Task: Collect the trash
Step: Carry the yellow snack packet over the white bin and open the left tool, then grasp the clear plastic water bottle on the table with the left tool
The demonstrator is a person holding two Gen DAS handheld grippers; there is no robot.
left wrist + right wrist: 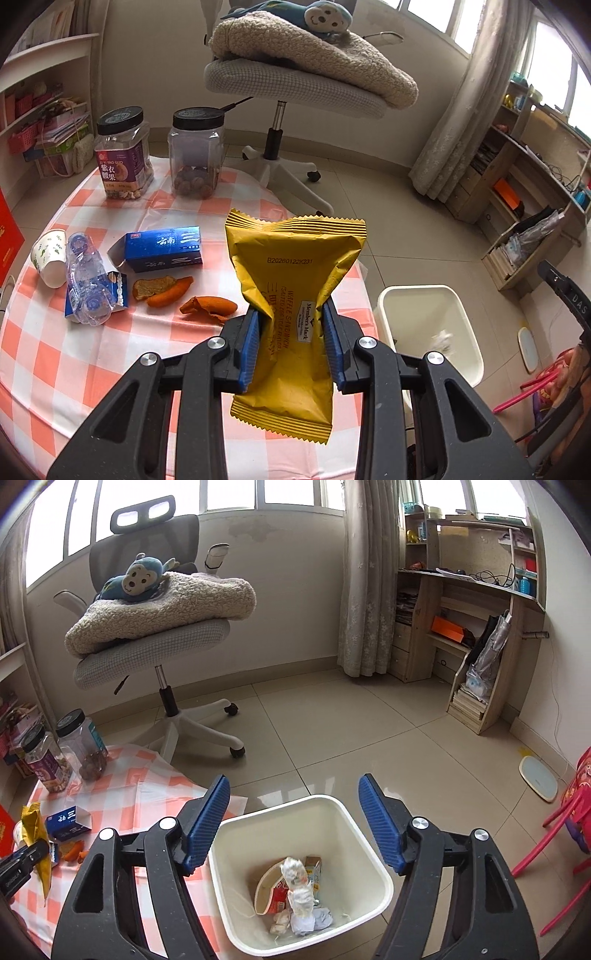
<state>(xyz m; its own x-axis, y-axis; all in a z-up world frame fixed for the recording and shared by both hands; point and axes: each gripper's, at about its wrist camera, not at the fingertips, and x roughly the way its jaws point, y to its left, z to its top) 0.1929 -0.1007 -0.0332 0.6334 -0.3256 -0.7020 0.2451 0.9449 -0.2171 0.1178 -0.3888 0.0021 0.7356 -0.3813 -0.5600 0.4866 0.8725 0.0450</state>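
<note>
Left gripper (291, 343) pinching a yellow snack wrapper (295, 280), lower centre of the left view, over the checked tablecloth (44, 354). Right gripper (293, 821) spread wide, nothing between the pads, above the white bin (369, 856) at bottom centre. Only the right view looking into the bin: crumpled tissue (297, 882) and paper scraps. Only the left view showing orange peel (208, 308), crushed bottle (86, 277), blue box (164, 249), paper cup (48, 256).
</note>
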